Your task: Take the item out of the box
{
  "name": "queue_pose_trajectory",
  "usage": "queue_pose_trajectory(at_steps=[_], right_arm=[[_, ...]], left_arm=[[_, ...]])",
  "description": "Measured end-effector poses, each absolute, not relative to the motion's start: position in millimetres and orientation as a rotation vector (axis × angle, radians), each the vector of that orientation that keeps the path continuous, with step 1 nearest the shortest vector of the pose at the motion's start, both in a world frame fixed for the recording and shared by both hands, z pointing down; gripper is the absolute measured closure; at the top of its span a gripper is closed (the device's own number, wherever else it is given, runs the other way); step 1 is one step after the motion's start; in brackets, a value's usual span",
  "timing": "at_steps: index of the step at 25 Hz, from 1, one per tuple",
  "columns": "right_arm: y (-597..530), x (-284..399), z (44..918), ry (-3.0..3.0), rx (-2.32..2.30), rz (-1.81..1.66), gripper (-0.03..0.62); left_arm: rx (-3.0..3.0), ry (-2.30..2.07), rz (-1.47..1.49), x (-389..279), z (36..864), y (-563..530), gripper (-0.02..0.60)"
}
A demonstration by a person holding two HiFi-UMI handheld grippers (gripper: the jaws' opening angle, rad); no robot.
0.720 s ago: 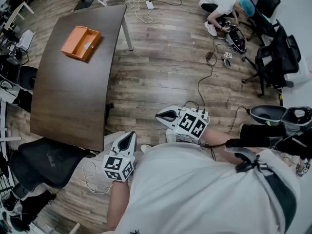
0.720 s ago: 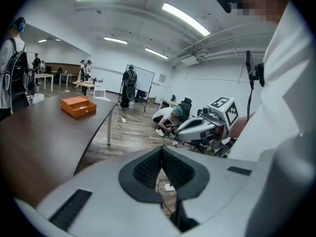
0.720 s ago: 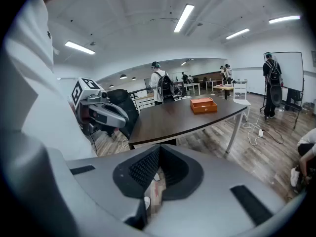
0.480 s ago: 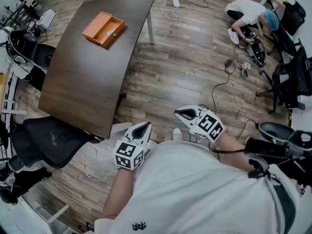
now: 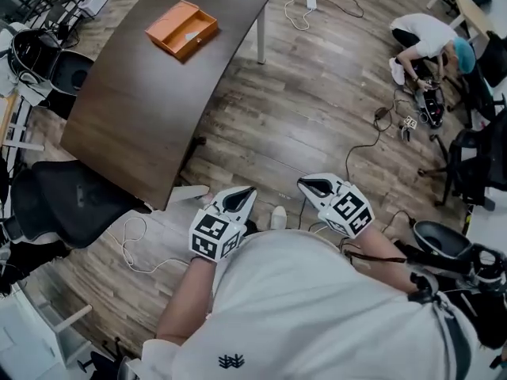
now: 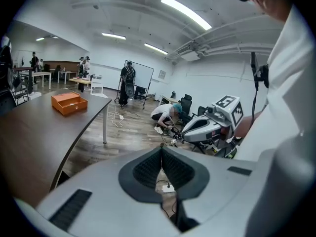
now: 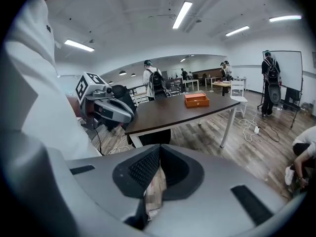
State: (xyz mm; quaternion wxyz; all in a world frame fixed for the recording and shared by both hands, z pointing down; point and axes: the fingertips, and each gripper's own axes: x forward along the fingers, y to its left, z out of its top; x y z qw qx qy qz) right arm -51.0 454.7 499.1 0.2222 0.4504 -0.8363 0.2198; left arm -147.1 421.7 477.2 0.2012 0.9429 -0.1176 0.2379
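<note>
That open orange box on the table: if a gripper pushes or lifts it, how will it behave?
The orange box looks shallow and thin-walled, so probably light; pushed, it would likely slide on the smooth table rather than tip. Pinched by one wall, it may flex or tilt.

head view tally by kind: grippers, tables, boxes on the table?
grippers: 2 (left gripper, right gripper)
dark table: 1
orange box: 1
total: 4
</note>
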Motion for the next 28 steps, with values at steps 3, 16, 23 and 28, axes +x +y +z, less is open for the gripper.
queue_pose_trajectory(at_steps=[3,16,23,28], right_arm=[[451,-37,508,-2.298,1.25,0.619,0.591],[340,39,507,-2.176,1.453,0.689,0.571],[238,67,497,-2.079,1.511,0.696,0.528],[171,56,504,-2.099,1.484,0.683,0.525]], left_arm=[[2.622,-0.333,0.683,-135,482,420,0.571],[2.661,-0.134,0.659,-54,491,293,0.549],[2.7,-0.053,0.611,-21,480,174,0.532],[2.689,-0.147,0.615,-33,494,98,0.526]])
